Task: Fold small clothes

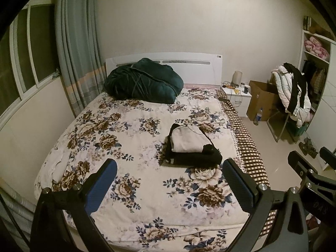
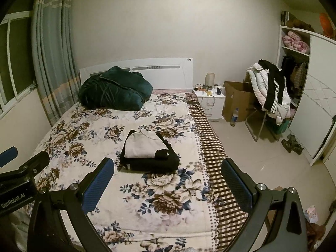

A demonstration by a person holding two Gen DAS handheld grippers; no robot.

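both the left gripper (image 1: 170, 187) and right gripper (image 2: 168, 185) hang wide open and empty above the bed (image 1: 130, 126), so folding looks finished or paused, the next move likely reaching for the folded stack (image 1: 192, 147).

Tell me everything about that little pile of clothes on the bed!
The pile of clothes sits on the flowery bedspread, toward the side with the checked edge. It is a neat folded stack: a soft-looking black garment at the bottom, a cream one on top, and a small black piece lying at one corner of the cream one. A thin cord curls across the cream cloth. Nothing holds it; both grippers hang open in front of it, apart from it.
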